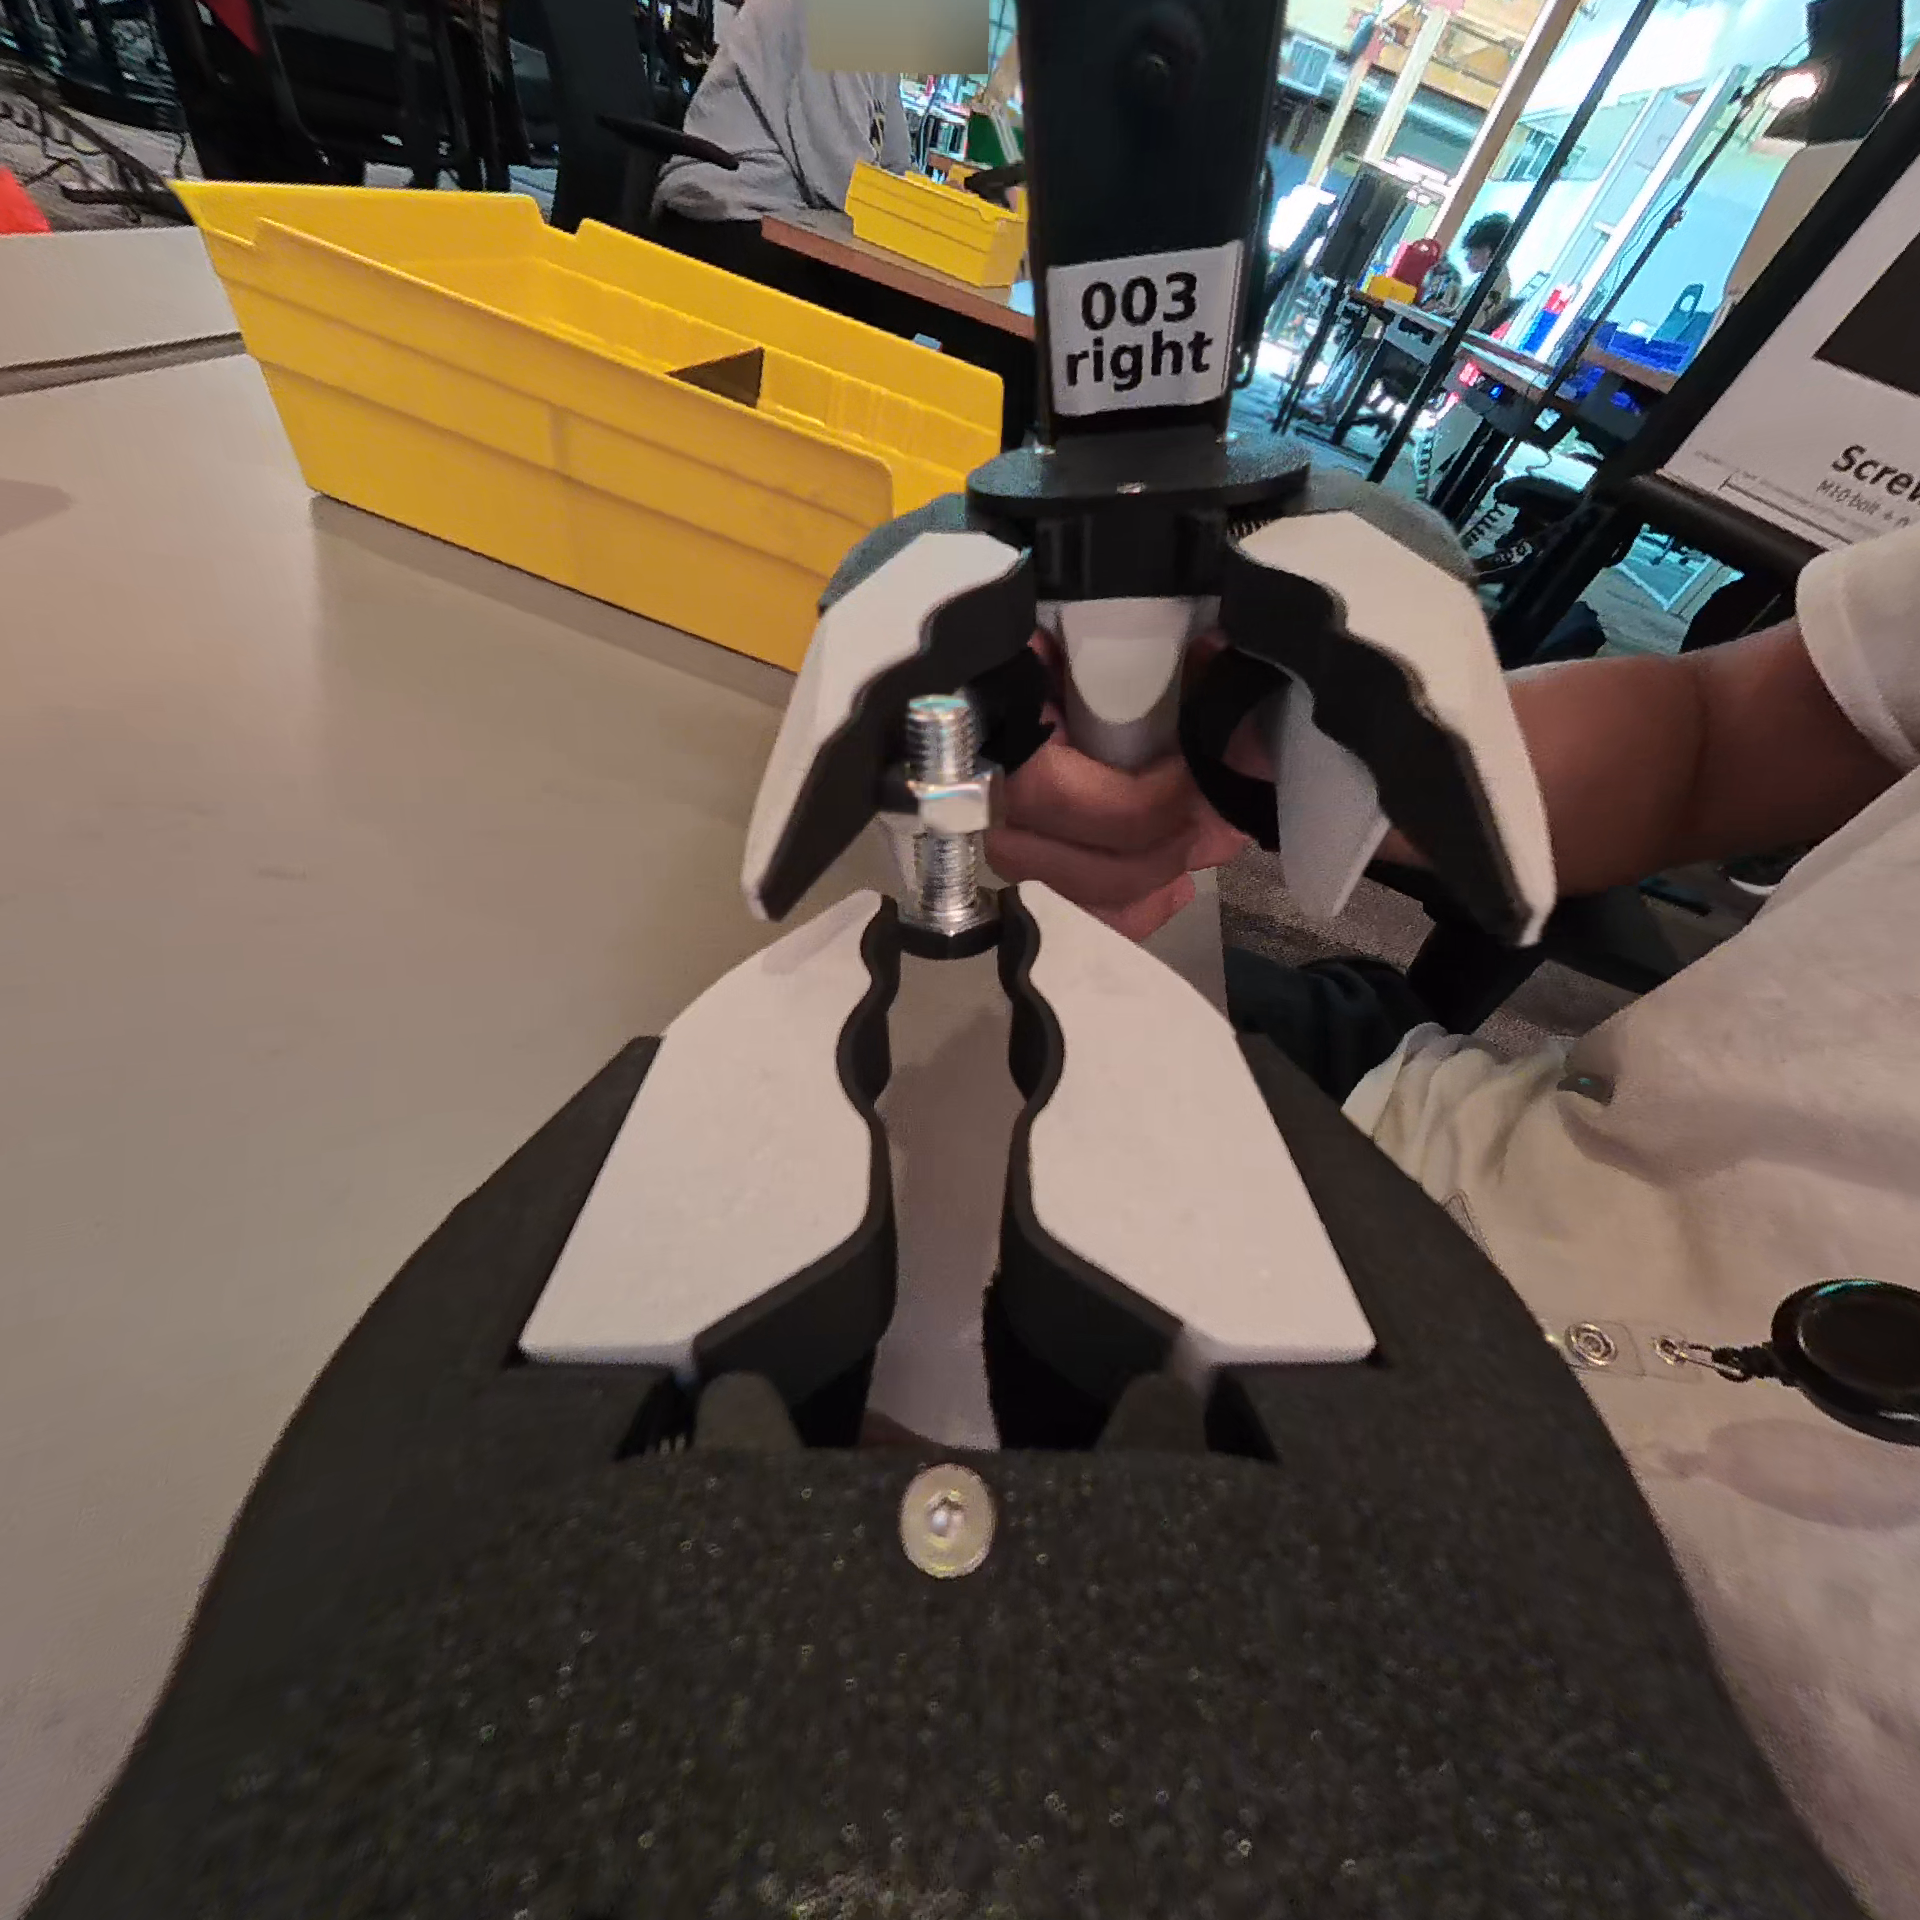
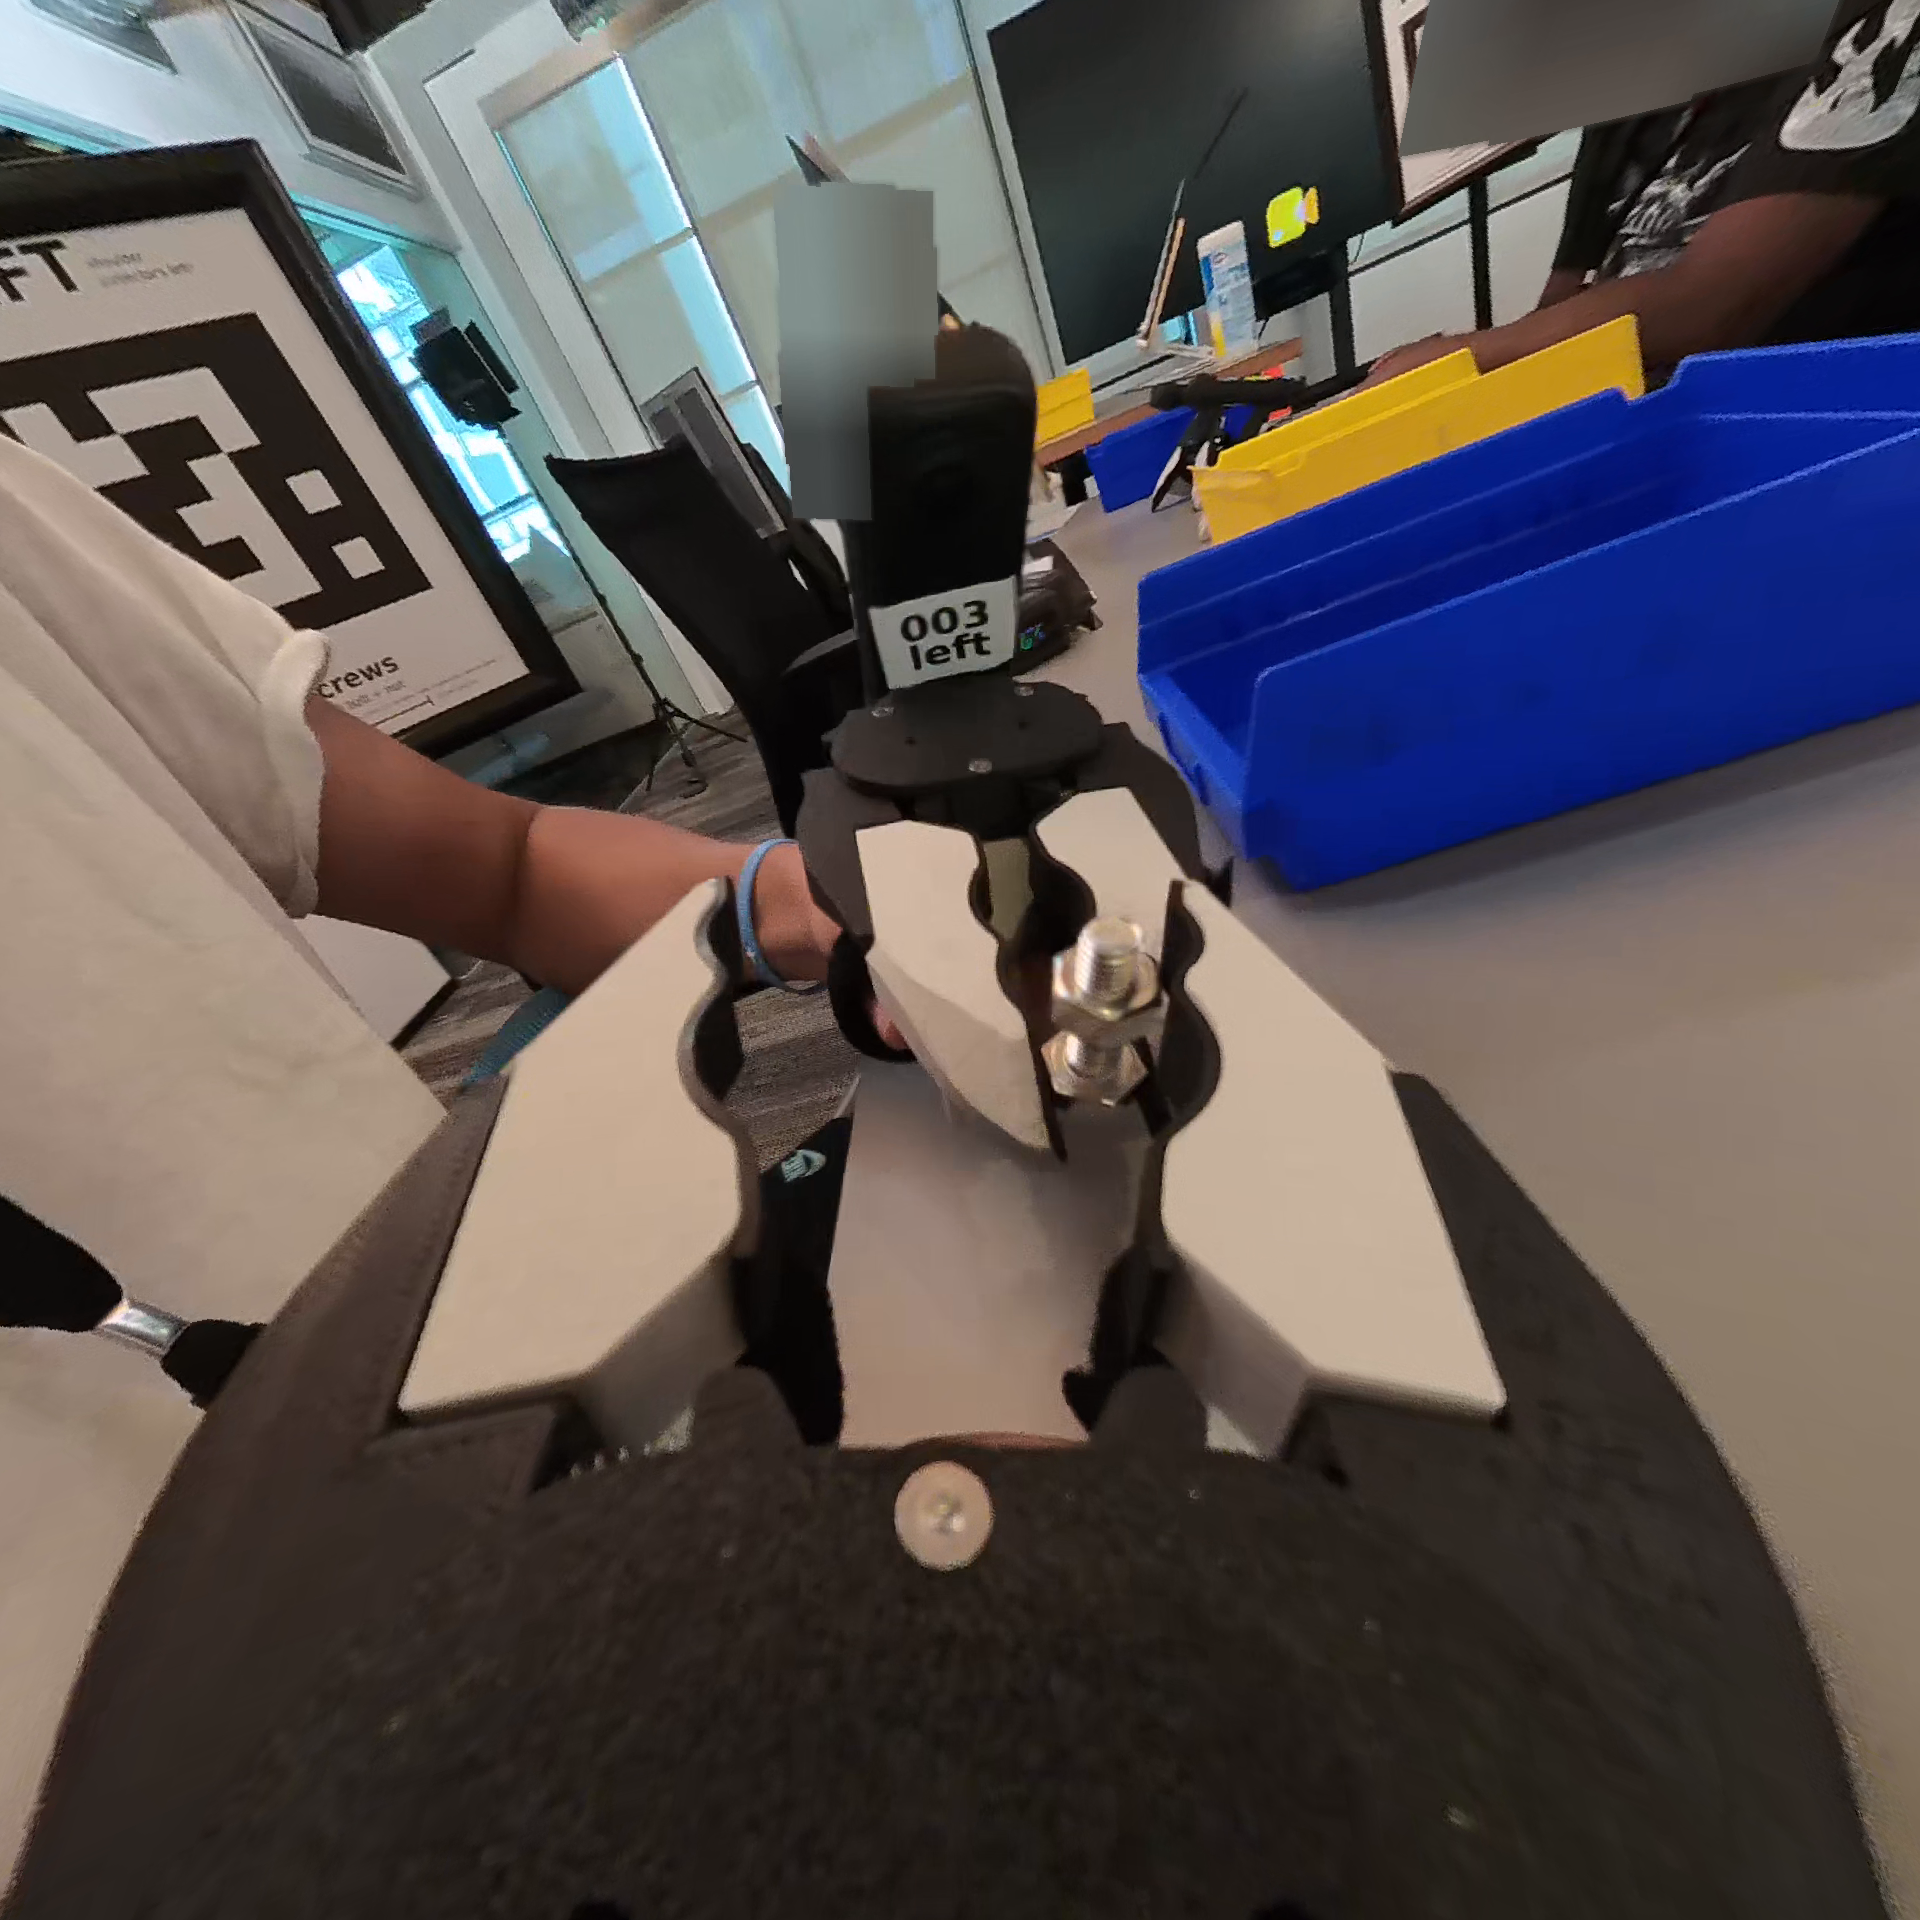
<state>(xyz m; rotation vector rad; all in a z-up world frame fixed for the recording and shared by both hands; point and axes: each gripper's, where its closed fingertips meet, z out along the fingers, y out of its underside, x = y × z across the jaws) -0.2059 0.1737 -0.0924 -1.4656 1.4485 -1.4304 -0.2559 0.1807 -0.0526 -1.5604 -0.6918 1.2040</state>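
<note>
A silver bolt [image 1: 940, 727] stands upright over the grey table [image 1: 312, 883] with a hex nut [image 1: 948, 816] partway down its thread. My left gripper [image 1: 940, 925] is shut on the bolt's head. My right gripper [image 1: 1143, 914] hangs over it, open wide, and one finger [image 1: 821, 748] rests against the nut. In the right wrist view the right gripper [image 2: 951, 914] is spread open. The nut [image 2: 1107, 997] and bolt [image 2: 1110, 951] sit against its right finger [image 2: 1278, 1091]. The left gripper [image 2: 1096, 1101] grips the bolt's head from beyond.
A yellow bin [image 1: 582, 436] stands on the table to the far left. A blue bin [image 2: 1558, 623] and a yellow bin [image 2: 1403, 436] stand to the right. A framed sign [image 2: 208, 468] stands past the table edge. A person's arm [image 2: 1538, 322] rests behind the bins. Spacing between my two grippers at the tips: around 5 cm.
</note>
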